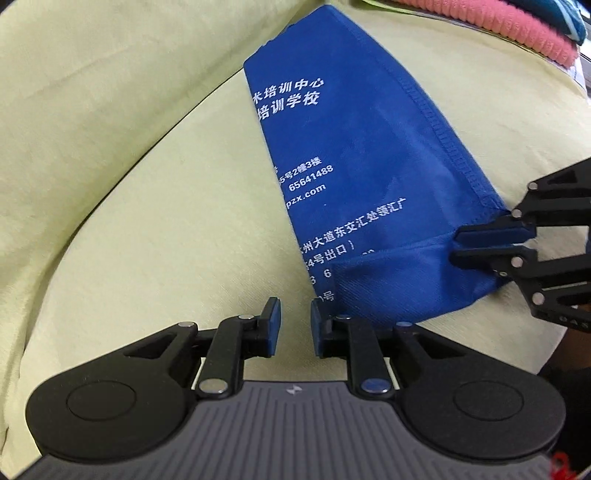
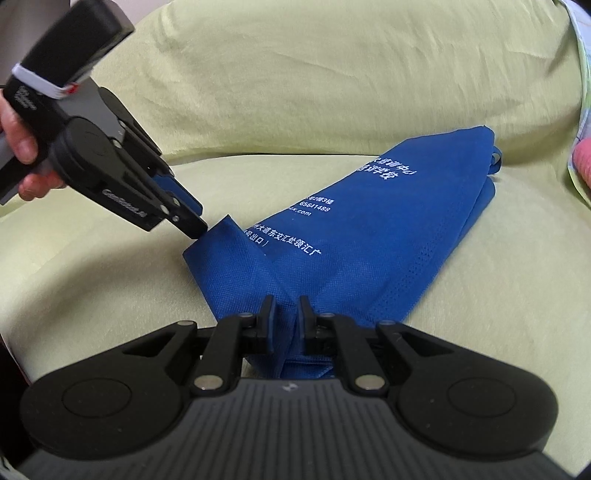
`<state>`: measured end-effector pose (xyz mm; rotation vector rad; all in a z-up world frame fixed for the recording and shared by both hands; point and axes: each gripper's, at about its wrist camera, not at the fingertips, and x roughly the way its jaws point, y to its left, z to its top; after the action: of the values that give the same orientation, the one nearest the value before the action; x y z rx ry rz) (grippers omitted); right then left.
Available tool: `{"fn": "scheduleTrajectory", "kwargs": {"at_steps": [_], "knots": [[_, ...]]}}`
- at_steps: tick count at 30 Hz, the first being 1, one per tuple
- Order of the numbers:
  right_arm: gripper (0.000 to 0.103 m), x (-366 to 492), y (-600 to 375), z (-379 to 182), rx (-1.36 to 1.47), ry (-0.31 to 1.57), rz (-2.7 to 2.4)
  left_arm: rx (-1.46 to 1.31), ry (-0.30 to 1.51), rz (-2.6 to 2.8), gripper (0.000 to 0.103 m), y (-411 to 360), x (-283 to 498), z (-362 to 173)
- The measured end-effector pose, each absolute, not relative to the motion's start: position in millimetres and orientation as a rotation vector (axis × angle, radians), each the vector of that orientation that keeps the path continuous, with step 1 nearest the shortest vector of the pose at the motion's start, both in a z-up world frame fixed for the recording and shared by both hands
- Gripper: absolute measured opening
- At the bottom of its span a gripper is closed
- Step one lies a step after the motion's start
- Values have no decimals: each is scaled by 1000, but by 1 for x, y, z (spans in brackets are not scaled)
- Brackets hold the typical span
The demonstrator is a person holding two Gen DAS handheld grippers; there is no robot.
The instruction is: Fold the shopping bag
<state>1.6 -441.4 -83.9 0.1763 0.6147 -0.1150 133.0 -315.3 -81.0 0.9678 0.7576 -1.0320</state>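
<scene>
A pale yellow-green sofa (image 1: 147, 229) fills both views, its seat cushion meeting the back cushion (image 2: 332, 81) along a curved seam. At about one o'clock in the left wrist view a pink knitted cloth (image 1: 509, 29) lies at the sofa's edge, with something teal just beyond it. The blue shopping bag (image 1: 354, 177) lies flat on the seat cushion, folded into a long narrow strip with white printed lettering on top; in the left wrist view it runs from twelve o'clock down toward five o'clock, and in the right wrist view from the bottom centre up toward one o'clock. The right gripper (image 2: 286, 317) reaches in low over the cushion and its jaws are pinched close on a bunched corner of the bag, the blue fabric pressed between the pads; the same gripper shows at three o'clock in the left wrist view, clamped on the bag's edge. The left gripper (image 1: 295, 326) points steeply down at the cushion, its jaws standing a narrow gap apart with nothing between them, its tips just beside the bag's near corner. In the right wrist view it enters from ten o'clock, held by a hand (image 2: 22, 147), its tip at the bag's corner.
</scene>
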Motion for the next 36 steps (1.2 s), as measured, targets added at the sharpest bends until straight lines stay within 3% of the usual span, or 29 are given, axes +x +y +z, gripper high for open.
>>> {"fn": "scheduleTrajectory", "kwargs": {"at_steps": [6, 8, 10, 13, 19, 22, 25, 26, 28, 31, 35, 36], "knots": [[7, 2, -443, -84, 190, 615, -113, 1033, 670, -1076, 24, -314, 120, -76], [7, 3, -444, -84, 199, 615, -110, 1149, 496, -1140, 27, -302, 101, -78], [7, 3, -445, -84, 205, 616, -106, 1341, 232, -1229, 40, -279, 76, -88], [7, 3, -447, -85, 218, 616, -103, 1587, -68, -1296, 42, -254, 54, -112], [7, 3, -448, -85, 232, 612, -100, 1813, -379, -1276, 44, -243, 49, -153], [7, 3, -449, -86, 242, 614, -95, 1941, -575, -1251, 52, -245, 53, -177], [7, 4, -451, -86, 249, 618, -89, 2055, -735, -1263, 50, -246, 60, -194], [7, 4, -451, -86, 251, 618, -88, 2084, -743, -1280, 49, -248, 63, -195], [7, 5, -453, -85, 260, 620, -82, 2116, -611, -1346, 19, -258, 65, -189], [9, 7, -455, -82, 266, 626, -71, 2043, -336, -1432, 13, -280, 72, -174], [29, -7, -436, -69, 112, 591, -89, 1929, -73, -1515, 12, -303, 89, -156], [29, -12, -428, -66, 51, 576, -87, 1903, -25, -1531, 12, -308, 93, -153]]}}
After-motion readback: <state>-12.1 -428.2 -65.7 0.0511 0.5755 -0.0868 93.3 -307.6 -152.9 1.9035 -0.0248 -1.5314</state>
